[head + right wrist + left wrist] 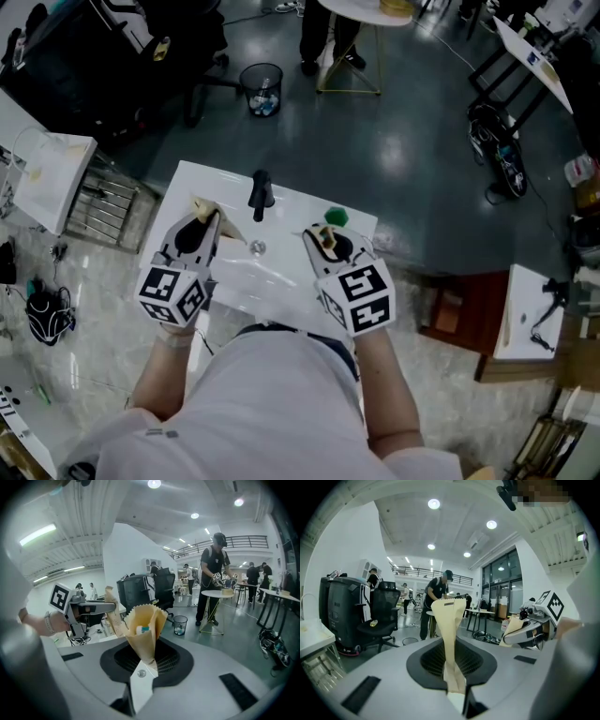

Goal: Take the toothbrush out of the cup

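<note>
I stand at a white sink [281, 272] with a black faucet [260, 192]. A small green cup [336, 217] sits on the sink's far right rim. My right gripper [317, 234] hovers just in front of the cup. In the right gripper view its tan pads [149, 620] pinch a small white and teal piece [140, 629], which looks like the toothbrush's end; the remainder is hidden. My left gripper [208, 214] hangs over the sink's left side. Its tan pads [449, 616] are pressed flat together with nothing between them.
A black waste bin [262, 89] stands on the dark floor beyond the sink. Near it a person stands at a round table [361, 11]. A wire rack [98, 202] is to the left, with office chairs [379, 613] behind it. A wooden box [469, 319] is at the right.
</note>
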{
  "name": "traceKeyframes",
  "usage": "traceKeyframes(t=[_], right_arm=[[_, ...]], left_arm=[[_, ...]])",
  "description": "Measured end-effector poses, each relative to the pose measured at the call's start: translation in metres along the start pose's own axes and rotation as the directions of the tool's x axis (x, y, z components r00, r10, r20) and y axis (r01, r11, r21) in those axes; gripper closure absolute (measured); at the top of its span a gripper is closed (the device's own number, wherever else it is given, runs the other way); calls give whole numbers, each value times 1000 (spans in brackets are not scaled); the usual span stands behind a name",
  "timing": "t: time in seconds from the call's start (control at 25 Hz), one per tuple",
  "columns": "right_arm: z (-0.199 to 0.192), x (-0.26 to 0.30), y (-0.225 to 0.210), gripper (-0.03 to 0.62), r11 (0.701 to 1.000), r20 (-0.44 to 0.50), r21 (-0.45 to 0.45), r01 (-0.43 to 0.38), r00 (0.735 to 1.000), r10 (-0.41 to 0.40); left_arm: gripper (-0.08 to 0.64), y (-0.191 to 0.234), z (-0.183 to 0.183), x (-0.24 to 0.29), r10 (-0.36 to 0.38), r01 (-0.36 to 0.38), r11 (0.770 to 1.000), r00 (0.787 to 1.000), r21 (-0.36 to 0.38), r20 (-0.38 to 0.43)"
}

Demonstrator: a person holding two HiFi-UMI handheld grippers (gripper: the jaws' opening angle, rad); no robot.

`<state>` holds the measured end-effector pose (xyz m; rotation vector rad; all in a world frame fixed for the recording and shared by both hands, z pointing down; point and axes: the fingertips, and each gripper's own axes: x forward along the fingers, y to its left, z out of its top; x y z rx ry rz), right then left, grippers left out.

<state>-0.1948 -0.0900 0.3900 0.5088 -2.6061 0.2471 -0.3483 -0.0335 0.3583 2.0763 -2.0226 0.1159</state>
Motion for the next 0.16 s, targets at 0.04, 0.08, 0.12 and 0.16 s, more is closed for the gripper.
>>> traceKeyframes(t=[0.04,0.08,0.12,0.16], right_arm=[[0,-1,0,531,1000,1,0,0,1000,0],[0,-1,0,529,1000,2,0,1,1000,-1],[-1,-1,0,531,1000,3,0,1,1000,-1],[-1,-2,0,529,1000,4,1,1,1000,-1]], left_arm=[[515,0,0,0,0,0,1000,1000,1,0],[515,-1,0,0,-1,1,1000,1000,1,0],[514,-1,-1,0,-1,1,1000,1000,1,0],[514,-1,-1,0,-1,1,1000,1000,1,-1]])
